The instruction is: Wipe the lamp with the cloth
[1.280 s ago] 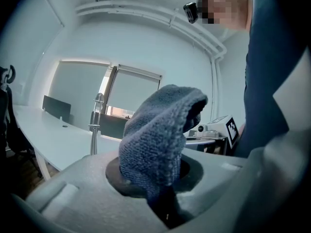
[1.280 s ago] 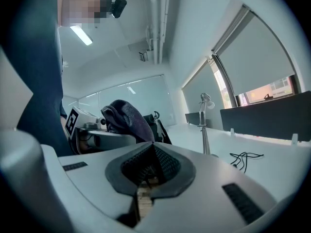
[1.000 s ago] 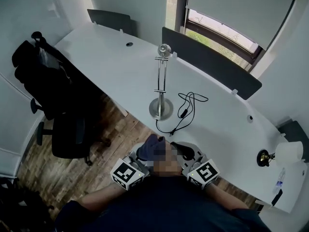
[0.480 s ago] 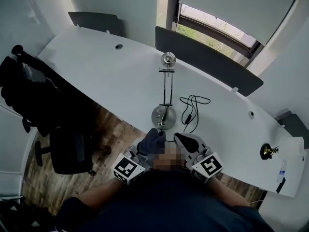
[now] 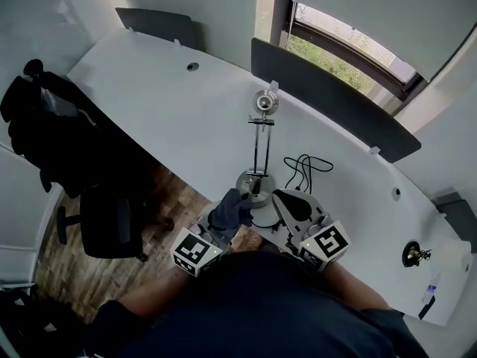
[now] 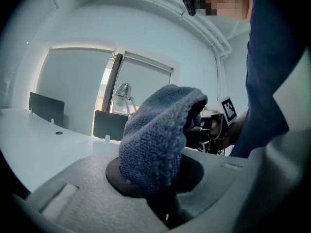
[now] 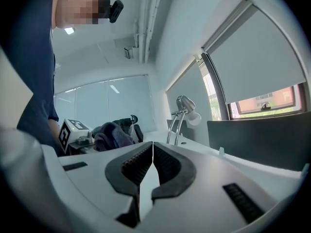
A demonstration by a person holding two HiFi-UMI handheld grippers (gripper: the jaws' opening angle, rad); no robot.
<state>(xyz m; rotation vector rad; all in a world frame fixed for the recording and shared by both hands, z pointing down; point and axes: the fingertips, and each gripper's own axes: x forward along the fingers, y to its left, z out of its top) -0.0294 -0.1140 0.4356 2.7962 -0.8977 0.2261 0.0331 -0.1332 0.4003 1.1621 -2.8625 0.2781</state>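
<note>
A silver desk lamp (image 5: 258, 146) stands on the white desk (image 5: 164, 110), with its round base near the front edge and its head toward the window. My left gripper (image 5: 227, 216) is shut on a blue-grey cloth (image 5: 231, 209), held just left of the lamp's base. In the left gripper view the cloth (image 6: 158, 132) bulges up out of the jaws and the lamp (image 6: 122, 96) shows behind it. My right gripper (image 5: 294, 206) is shut and holds nothing, just right of the base. The right gripper view shows the lamp (image 7: 183, 111) ahead and the cloth (image 7: 112, 134) at left.
A black cable (image 5: 302, 168) coils on the desk right of the lamp. A black office chair (image 5: 74, 162) draped with dark clothing stands left of the desk. Dark divider panels (image 5: 335, 103) line the far edge. A small brass object (image 5: 414, 254) sits at the far right.
The view has closed in on the desk. Both grippers now sit beside the lamp's base, the cloth still held in the left one.
</note>
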